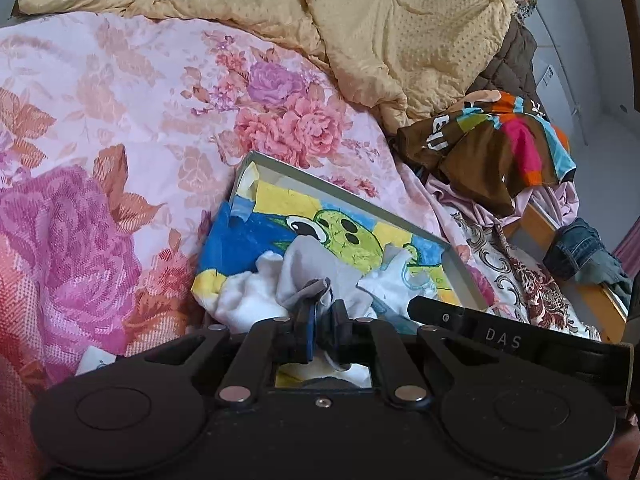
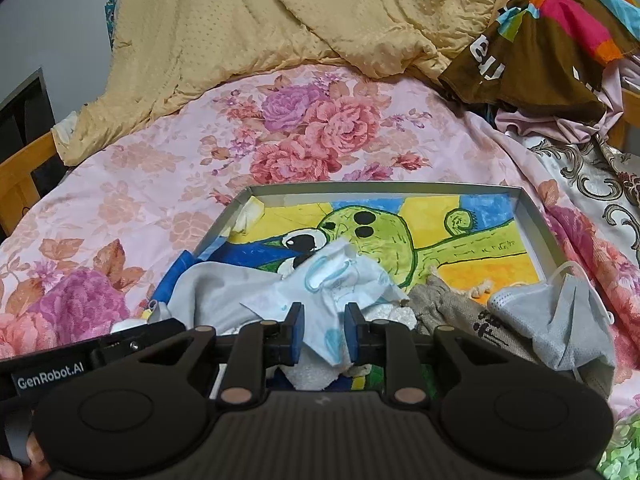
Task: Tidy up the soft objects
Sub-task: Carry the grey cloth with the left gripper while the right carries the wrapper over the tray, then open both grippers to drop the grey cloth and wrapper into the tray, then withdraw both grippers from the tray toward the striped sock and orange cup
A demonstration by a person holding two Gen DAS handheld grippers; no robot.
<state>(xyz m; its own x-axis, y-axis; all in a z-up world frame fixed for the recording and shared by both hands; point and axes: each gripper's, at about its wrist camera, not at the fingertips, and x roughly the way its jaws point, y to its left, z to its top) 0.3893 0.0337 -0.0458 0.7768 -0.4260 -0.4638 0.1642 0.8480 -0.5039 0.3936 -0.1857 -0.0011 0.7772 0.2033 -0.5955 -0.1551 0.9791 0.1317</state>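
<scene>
1. Two grippers work over a shallow box [image 2: 536, 216] that lies on a pink flowered bedspread [image 2: 168, 176].
2. Inside, the bottom of the box is covered by a bright drawing [image 2: 460, 248] of a green creature on yellow and blue.
3. In the left wrist view, the left gripper [image 1: 322, 320] has its jaws nearly together, pinching a fold of a grey sock [image 1: 304, 268] between the blue pads.
4. That sock rests in the near end of the box, on a white cloth [image 1: 248, 300].
5. In the right wrist view, the right gripper [image 2: 323, 332] has its jaws a little apart, and a white patterned cloth [image 2: 340, 280] passes between them. The pads seem to press its bunched lower end, so it looks gripped.
6. This patterned cloth also lies in the near part of the box, just right of the grey sock [image 2: 216, 292].
7. Beside it to the right is a beige pouch [image 2: 444, 308] with dark print, and a grey face mask [image 2: 560, 320] hangs over the near right corner of the box.
8. Beyond the box, a yellow quilt [image 2: 280, 20] is heaped at the far side of the bed.
9. At the far right lies a brown garment [image 2: 552, 40] with coloured stripes, on a pile of other fabric.
10. Part of a person's hand [image 2: 16, 468] shows at the lower left corner of the right wrist view.
</scene>
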